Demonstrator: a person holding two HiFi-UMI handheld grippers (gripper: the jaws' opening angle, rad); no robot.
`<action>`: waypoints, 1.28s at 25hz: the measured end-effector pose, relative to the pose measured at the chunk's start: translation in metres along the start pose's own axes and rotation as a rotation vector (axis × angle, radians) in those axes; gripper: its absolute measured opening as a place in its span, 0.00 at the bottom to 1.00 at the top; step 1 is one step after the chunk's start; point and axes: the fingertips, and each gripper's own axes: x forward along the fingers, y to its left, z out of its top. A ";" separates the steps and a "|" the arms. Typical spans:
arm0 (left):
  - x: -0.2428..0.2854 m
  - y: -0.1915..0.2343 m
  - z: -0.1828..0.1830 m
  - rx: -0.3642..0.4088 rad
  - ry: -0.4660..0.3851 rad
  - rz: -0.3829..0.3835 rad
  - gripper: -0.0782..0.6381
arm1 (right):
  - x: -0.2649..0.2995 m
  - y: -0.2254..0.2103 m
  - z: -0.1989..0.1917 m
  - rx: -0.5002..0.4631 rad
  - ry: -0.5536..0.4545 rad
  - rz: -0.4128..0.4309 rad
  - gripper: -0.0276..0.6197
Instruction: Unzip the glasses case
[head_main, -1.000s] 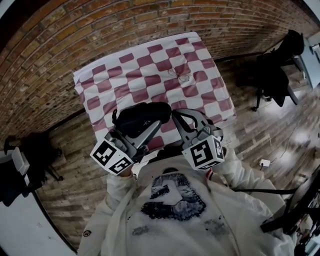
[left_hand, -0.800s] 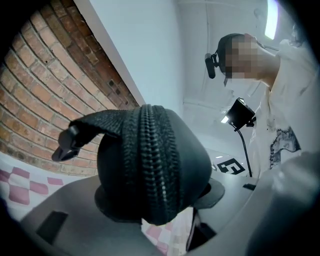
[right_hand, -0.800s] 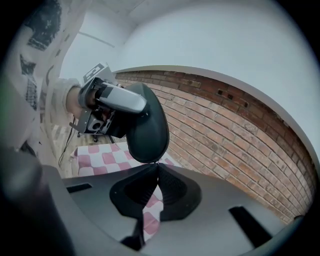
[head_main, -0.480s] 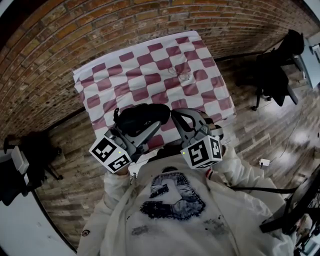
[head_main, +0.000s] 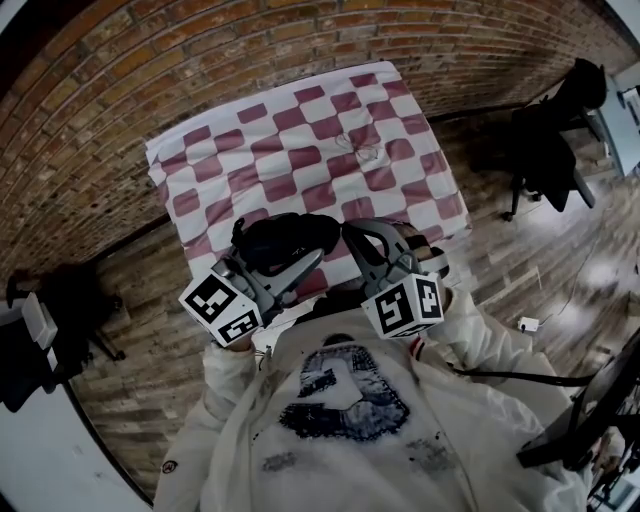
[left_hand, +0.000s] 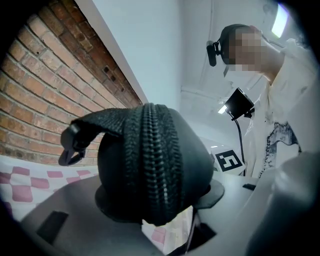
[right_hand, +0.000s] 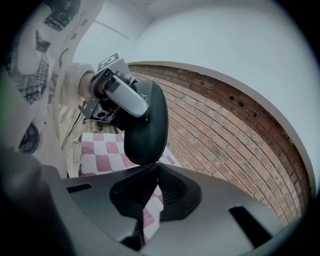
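White-sleeved person (head_main: 340, 440) holds a black glasses case (left_hand: 150, 165), zip closed, clamped in the left gripper (head_main: 300, 262) over the near edge of a red-and-white checked cloth (head_main: 300, 130). The right gripper (right_hand: 157, 167) is clenched, tips at the case's end; anything pinched cannot be made out. Brick wall (head_main: 150, 70) beyond.

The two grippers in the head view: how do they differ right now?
The left gripper has jaws apart, clamped round the black glasses case; the right gripper has jaws pressed together. The left gripper carries the case; the right gripper only meets its end with its tips, and whether it pinches anything there is unclear. Both bear a marker cube.
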 end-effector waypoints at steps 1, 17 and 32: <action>0.000 0.000 -0.001 0.000 0.007 -0.002 0.48 | 0.000 0.001 0.000 -0.010 0.001 0.004 0.06; -0.003 0.000 -0.017 0.030 0.075 -0.019 0.47 | 0.004 0.005 0.006 -0.121 0.007 0.035 0.06; 0.005 0.003 -0.029 0.031 0.143 -0.037 0.47 | 0.007 0.001 0.011 -0.162 0.012 0.035 0.06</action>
